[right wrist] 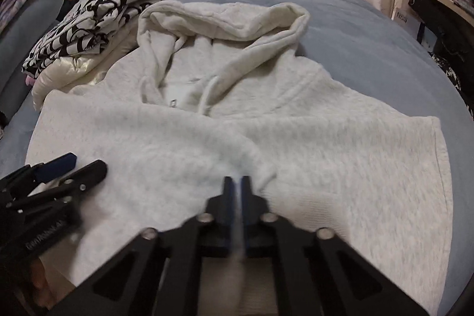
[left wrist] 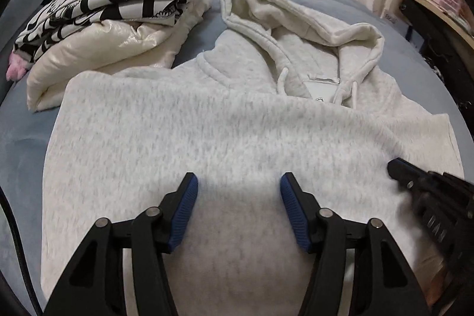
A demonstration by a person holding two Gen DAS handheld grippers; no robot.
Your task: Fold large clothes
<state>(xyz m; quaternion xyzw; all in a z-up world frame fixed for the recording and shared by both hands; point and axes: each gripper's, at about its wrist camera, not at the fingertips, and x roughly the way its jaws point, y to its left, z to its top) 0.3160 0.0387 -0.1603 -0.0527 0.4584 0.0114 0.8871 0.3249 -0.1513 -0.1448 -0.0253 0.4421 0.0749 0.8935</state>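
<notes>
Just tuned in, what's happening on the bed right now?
A person is folding a light grey hoodie spread on the blue bed. The right gripper is shut on a fold of the hoodie's fabric. The left gripper hangs open over the hoodie, holding nothing. Folded clothes are stacked at the far left.

1. Your left tongs (left wrist: 238, 182) are spread wide, blue pads (left wrist: 185, 209) well apart, nothing between them, angled down and forward.
2. Your right tongs (right wrist: 236, 182) are pinched nearly together on a thin fold of pale fabric.
3. The two sit close, side by side, left tongs beside the right.
</notes>
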